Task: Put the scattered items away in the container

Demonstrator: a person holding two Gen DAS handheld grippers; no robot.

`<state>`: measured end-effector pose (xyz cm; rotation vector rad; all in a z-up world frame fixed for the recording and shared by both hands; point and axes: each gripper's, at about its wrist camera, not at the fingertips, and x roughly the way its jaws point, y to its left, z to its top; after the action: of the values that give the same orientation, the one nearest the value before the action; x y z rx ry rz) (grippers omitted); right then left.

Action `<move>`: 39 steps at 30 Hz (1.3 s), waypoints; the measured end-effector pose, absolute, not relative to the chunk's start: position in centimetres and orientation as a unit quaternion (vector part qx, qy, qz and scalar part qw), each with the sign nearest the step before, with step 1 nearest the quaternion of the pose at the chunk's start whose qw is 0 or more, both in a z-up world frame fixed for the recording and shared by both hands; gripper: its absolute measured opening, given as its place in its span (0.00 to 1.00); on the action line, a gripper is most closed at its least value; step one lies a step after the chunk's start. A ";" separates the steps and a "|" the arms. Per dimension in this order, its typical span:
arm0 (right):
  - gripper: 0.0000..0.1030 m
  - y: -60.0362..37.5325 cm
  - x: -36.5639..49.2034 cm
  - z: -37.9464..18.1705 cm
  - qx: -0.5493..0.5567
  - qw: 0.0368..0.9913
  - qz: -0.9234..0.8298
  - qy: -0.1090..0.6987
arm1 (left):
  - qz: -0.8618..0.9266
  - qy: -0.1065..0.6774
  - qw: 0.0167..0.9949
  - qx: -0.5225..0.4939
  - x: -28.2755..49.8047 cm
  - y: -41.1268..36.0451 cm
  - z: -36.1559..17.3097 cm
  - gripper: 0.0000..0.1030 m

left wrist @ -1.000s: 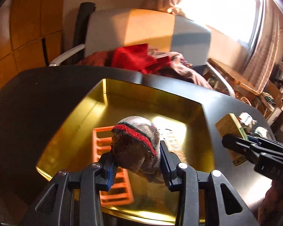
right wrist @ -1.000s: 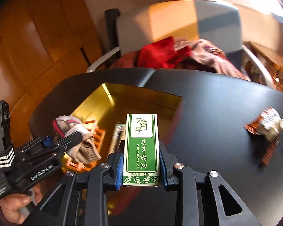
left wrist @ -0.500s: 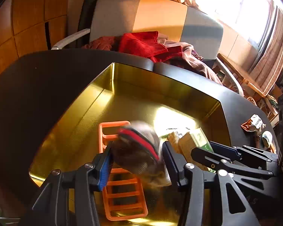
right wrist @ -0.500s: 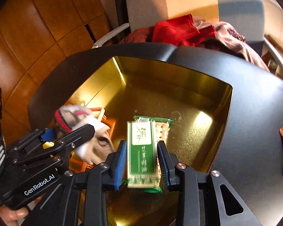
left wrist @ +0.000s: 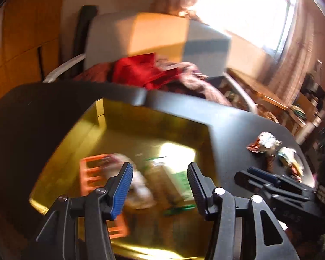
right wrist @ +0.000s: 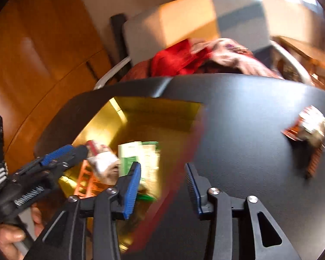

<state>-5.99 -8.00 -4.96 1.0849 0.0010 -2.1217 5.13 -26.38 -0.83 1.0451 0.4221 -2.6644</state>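
both claws stand apart and empty, jaws just opened: left claw (left wrist: 160, 186), right claw (right wrist: 162, 186). sock (right wrist: 104, 164) and green box (right wrist: 138, 158) lie in the gold container (left wrist: 153, 119). remaining wrappers (right wrist: 307, 127) lie on the table (right wrist: 238, 130) at right of frame, nearer the right claw.

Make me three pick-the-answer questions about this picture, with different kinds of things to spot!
1. Where is the green box?
A. In the gold tin
B. On the chair
C. In the right tool

2. What colour is the plastic rack in the tin?
A. Blue
B. Orange
C. White

3. What is the left tool holding?
A. The sock
B. The green box
C. Nothing

Answers:
1. A, the box lies on the tin's floor beside the sock.
2. B, its bars show orange under the sock.
3. C, its jaws have just been opening and stand apart, with the sock lying below in the tin.
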 end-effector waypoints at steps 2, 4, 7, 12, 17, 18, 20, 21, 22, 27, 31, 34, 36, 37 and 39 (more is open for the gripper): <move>0.47 -4.8 -6.8 -5.3 0.425 0.342 -0.838 -0.016 | -0.918 0.130 0.091 0.364 3.6 -23.8 -0.2 0.56; 0.47 -1.2 -7.7 -5.9 0.432 0.306 -0.848 -0.037 | -0.917 0.115 0.062 0.376 1.8 -21.3 0.0 0.56; 0.51 4.7 -8.9 -7.0 0.444 0.252 -0.856 -0.081 | -0.914 0.096 0.022 0.394 -1.7 -17.2 -0.2 0.56; 0.55 12.5 -9.9 -8.4 0.447 0.177 -0.868 -0.128 | -0.910 0.051 -0.031 0.410 -6.9 -10.9 -0.6 0.56; 0.57 16.5 -10.7 -9.3 0.446 0.136 -0.875 -0.130 | -0.902 0.011 -0.072 0.425 -11.1 -5.9 -1.4 0.56; 0.58 16.9 -10.9 -9.3 0.445 0.131 -0.877 -0.124 | -0.901 0.002 -0.077 0.428 -11.7 -5.2 -1.6 0.56; 0.58 17.8 -11.5 -9.4 0.442 0.124 -0.881 -0.117 | -0.898 -0.014 -0.084 0.432 -13.0 -3.9 -2.0 0.56; 0.58 18.4 -12.1 -9.4 0.439 0.122 -0.883 -0.116 | -0.898 -0.017 -0.085 0.431 -13.5 -3.6 -2.1 0.56; 0.58 19.0 -12.6 -9.3 0.436 0.121 -0.884 -0.116 | -0.898 -0.017 -0.085 0.432 -14.1 -3.5 -2.2 0.56; 0.58 20.5 -16.7 -7.6 0.415 0.124 -0.894 -0.115 | -0.896 0.009 -0.085 0.437 -17.6 -3.6 -2.4 0.56; 0.61 20.3 -22.3 -6.3 0.412 0.132 -0.896 -0.098 | -0.897 0.026 -0.082 0.433 -18.4 -4.1 -2.7 0.56; 0.62 18.7 -27.2 -6.2 0.425 0.128 -0.894 -0.065 | -0.895 0.028 -0.070 0.440 -18.7 -4.9 -3.9 0.56; 0.62 17.5 -30.1 -6.9 0.442 0.121 -0.887 -0.045 | -0.893 0.029 -0.062 0.446 -18.8 -5.6 -4.7 0.57; 0.62 17.0 -31.0 -7.3 0.451 0.119 -0.884 -0.039 | -0.892 0.029 -0.059 0.448 -18.9 -6.0 -4.9 0.57; 0.62 15.9 -32.2 -7.9 0.464 0.121 -0.877 -0.019 | -0.890 0.028 -0.053 0.453 -19.3 -6.7 -5.5 0.56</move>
<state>-32.21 15.88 -7.91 1.3547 -0.0565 -2.5616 -19.26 -6.68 -5.48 1.4719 0.0911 -2.8933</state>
